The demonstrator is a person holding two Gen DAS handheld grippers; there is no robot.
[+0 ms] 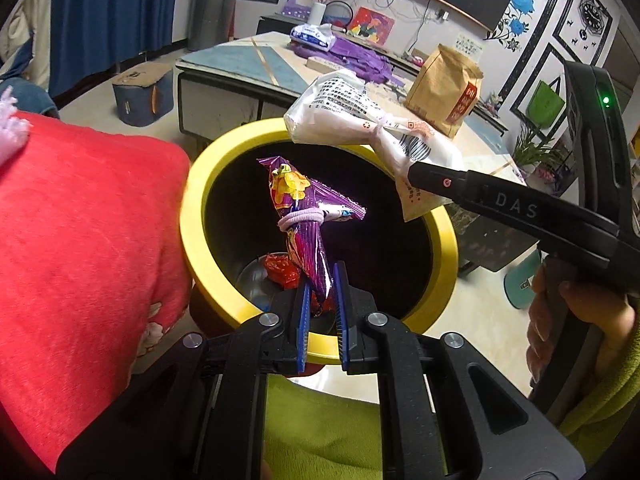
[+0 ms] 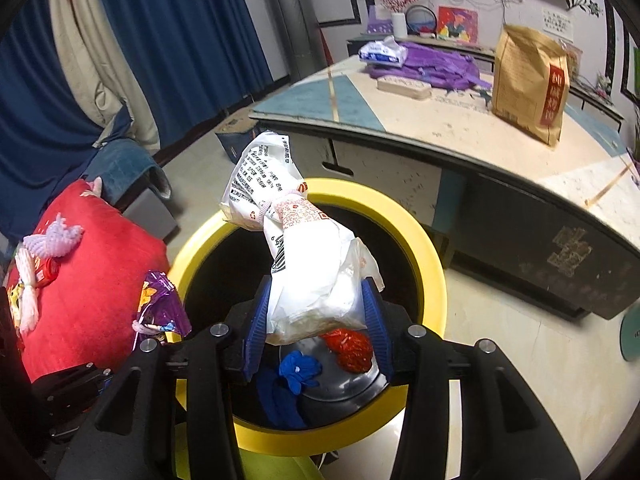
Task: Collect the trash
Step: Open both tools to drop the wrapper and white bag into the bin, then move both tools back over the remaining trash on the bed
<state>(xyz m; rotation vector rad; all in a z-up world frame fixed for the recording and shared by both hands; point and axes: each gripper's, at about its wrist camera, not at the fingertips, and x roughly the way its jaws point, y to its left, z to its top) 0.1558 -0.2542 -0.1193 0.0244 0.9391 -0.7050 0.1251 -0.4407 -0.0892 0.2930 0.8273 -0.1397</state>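
Note:
A yellow-rimmed black bin [image 1: 200, 216] [image 2: 428, 248] stands on the floor below both grippers. My left gripper [image 1: 322, 296] is shut on a purple snack bag [image 1: 304, 216] tied with a pink hair band, held upright over the bin's mouth; the bag also shows in the right wrist view [image 2: 160, 308]. My right gripper [image 2: 318, 320] is shut on a white plastic bag [image 2: 308, 276] tied with a band, held over the bin; it shows in the left wrist view [image 1: 352, 116]. A red wrapper [image 2: 352, 348] [image 1: 280, 270] and a blue glove [image 2: 298, 366] lie at the bin's bottom.
A red cushion [image 1: 80, 260] [image 2: 88, 272] lies just left of the bin. A low table [image 2: 460, 128] behind the bin holds a brown paper bag [image 2: 528, 84], purple cloth [image 2: 432, 66] and a tissue pack [image 2: 382, 52]. Blue curtains hang at the back left.

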